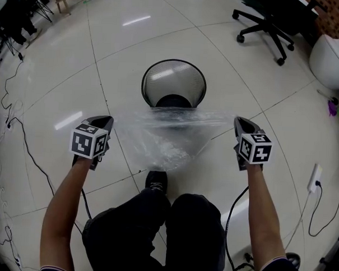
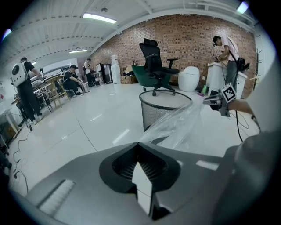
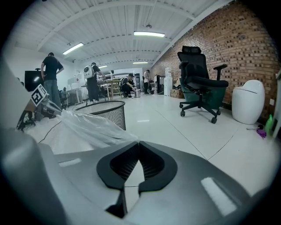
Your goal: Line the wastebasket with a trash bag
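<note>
Left gripper (image 1: 104, 121) and right gripper (image 1: 241, 122) are each clamped tight on the trash bag (image 1: 164, 138), stretched between them just before the wastebasket (image 1: 201, 86), which is not yet lined.

— Bright, even light from ceiling strips (image 3: 149, 34); white streaks of glare on the glossy floor (image 1: 105, 62), a sheen on the bag (image 1: 169, 135).
— Shadows are faint. Both gripper views curve hard and go black at the corners; anything close looks soft.
</note>
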The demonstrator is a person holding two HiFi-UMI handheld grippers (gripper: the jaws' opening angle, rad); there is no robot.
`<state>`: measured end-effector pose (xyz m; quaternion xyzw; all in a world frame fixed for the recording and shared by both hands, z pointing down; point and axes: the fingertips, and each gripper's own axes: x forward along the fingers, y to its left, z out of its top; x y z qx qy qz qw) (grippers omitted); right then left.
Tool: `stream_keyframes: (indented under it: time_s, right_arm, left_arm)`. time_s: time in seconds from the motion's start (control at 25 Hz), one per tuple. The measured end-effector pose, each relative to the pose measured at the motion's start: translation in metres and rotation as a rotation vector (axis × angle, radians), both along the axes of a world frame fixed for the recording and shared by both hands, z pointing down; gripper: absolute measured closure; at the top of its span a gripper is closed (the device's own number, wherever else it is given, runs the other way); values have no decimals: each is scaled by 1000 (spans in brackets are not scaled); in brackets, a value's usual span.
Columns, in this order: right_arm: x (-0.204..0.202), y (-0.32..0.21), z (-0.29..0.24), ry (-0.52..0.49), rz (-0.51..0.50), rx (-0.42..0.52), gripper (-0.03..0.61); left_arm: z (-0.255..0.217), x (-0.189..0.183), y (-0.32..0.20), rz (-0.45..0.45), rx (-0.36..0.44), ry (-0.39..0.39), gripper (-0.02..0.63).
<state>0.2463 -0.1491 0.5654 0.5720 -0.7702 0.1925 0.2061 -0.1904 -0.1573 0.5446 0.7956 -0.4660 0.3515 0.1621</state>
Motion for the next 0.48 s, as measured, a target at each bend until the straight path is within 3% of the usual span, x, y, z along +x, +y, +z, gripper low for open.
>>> stream_keyframes:
  time_s: [0.48]
  right_arm:
    - [2,9,12,12,-15,-40,577]
  left_arm:
    - [19,0,10,3,-52,-6,601]
